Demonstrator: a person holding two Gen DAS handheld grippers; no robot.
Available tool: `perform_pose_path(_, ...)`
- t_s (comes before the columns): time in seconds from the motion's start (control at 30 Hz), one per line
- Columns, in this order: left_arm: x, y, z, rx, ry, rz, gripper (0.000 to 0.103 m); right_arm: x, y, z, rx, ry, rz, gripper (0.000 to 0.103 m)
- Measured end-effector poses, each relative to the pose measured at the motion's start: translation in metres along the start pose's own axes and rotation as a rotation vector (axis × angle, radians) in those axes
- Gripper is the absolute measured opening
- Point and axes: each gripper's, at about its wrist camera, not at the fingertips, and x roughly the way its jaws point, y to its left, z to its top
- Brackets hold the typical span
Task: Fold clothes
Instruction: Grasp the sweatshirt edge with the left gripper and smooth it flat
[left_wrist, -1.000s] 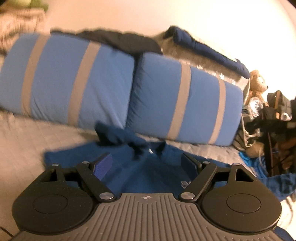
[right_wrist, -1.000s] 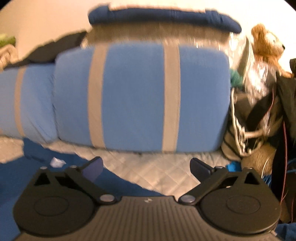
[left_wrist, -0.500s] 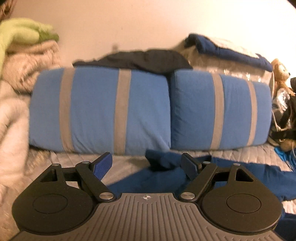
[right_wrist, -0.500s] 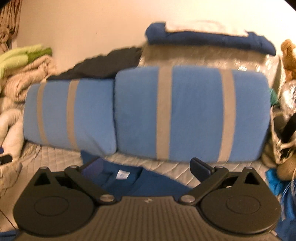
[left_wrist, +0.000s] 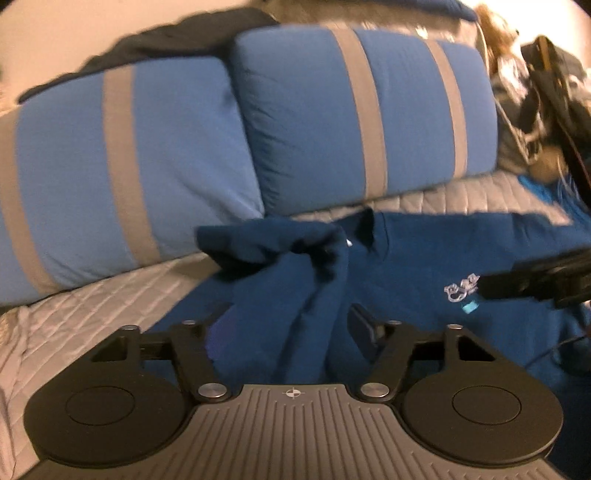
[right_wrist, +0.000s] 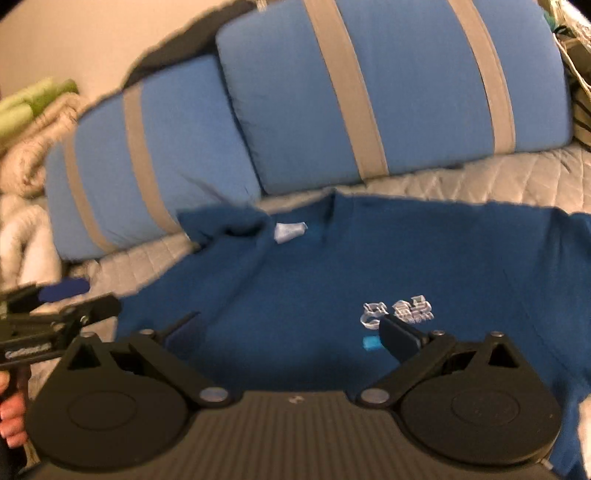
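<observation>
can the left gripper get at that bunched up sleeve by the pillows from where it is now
Probably yes. The left gripper is open and points straight at the bunched sleeve of the blue shirt; only flat shirt fabric lies between them. The right gripper is off to the side, and the striped pillows sit behind the sleeve.

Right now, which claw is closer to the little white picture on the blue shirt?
The right claw. One of its fingertips sits right beside the white picture on the blue shirt. The left claw is farther off, over the bunched-up part of the shirt by the pillows.
</observation>
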Motion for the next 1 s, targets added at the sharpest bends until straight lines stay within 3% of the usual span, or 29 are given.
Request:
perform_pose_path(0.07, 0.017, -0.006, 0.0, 0.028, 0.027, -0.015, 0.054, -0.003, -0.001, 0.0, -0.017, -0.027, 0.022, 0.103)
perform_pose_path(0.2, 0.049, -0.012, -0.003, 0.042, 0.071, -0.053, 0.048, 0.004, -0.009, 0.001, 0.03, 0.008, 0.028, 0.103)
perform_pose_path(0.3, 0.07, -0.012, -0.005, 0.022, 0.104, -0.072, 0.037, 0.007, -0.014, 0.002, 0.051, 0.029, 0.035, 0.103)
perform_pose_path(0.37, 0.079, -0.008, -0.005, -0.01, 0.136, -0.086, 0.02, 0.01, -0.014, 0.001, 0.052, 0.041, 0.056, 0.103)
perform_pose_path(0.47, 0.082, 0.0, -0.006, -0.062, 0.164, -0.097, 0.009, 0.014, -0.013, 0.0, 0.046, 0.061, 0.068, 0.103)
perform_pose_path(0.73, 0.025, 0.032, 0.002, -0.1, 0.098, -0.086, 0.008, 0.016, -0.008, -0.003, 0.002, 0.063, 0.046, 0.103)
perform_pose_path(1.0, -0.041, 0.073, -0.027, -0.142, 0.088, -0.002, 0.008, 0.018, 0.006, -0.009, -0.103, 0.07, -0.023, 0.103)
